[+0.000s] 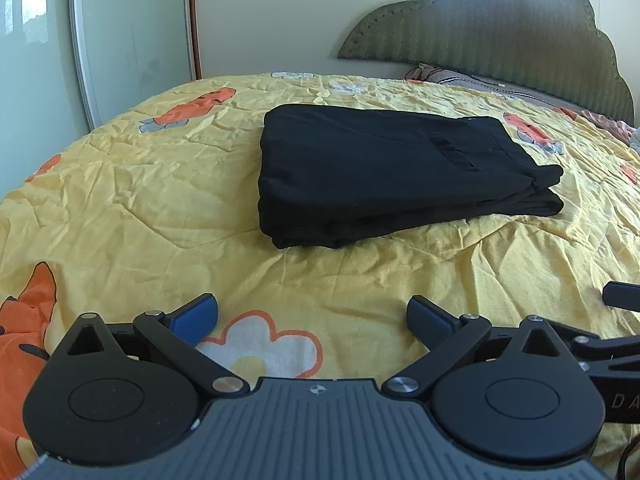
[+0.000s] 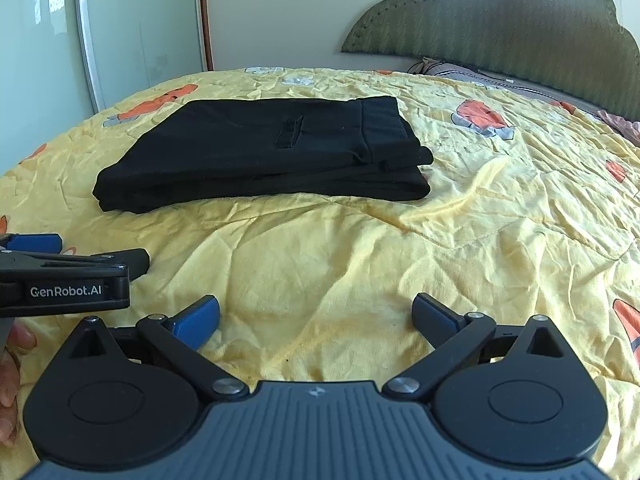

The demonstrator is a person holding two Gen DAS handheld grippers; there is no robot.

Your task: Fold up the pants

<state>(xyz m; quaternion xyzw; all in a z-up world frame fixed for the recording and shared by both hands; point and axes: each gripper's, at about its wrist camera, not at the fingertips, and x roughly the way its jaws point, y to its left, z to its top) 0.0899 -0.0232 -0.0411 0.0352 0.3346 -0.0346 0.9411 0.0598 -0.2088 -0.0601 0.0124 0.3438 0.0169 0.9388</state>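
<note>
The black pants [image 1: 384, 172] lie folded into a compact rectangular stack on the yellow bedspread [image 1: 140, 200]. They also show in the right wrist view [image 2: 264, 156], with a back pocket facing up. My left gripper [image 1: 312, 316] is open and empty, low over the bedspread, well short of the pants. My right gripper [image 2: 316, 316] is open and empty too, also short of the pants. The left gripper shows at the left edge of the right wrist view [image 2: 72, 260].
The bedspread has orange and white flower prints. A green padded headboard [image 1: 500, 36] stands at the back right with a pillow [image 1: 472, 80] below it. A wardrobe door [image 1: 132, 40] stands at the back left. A person's fingers [image 2: 12, 360] hold the left gripper.
</note>
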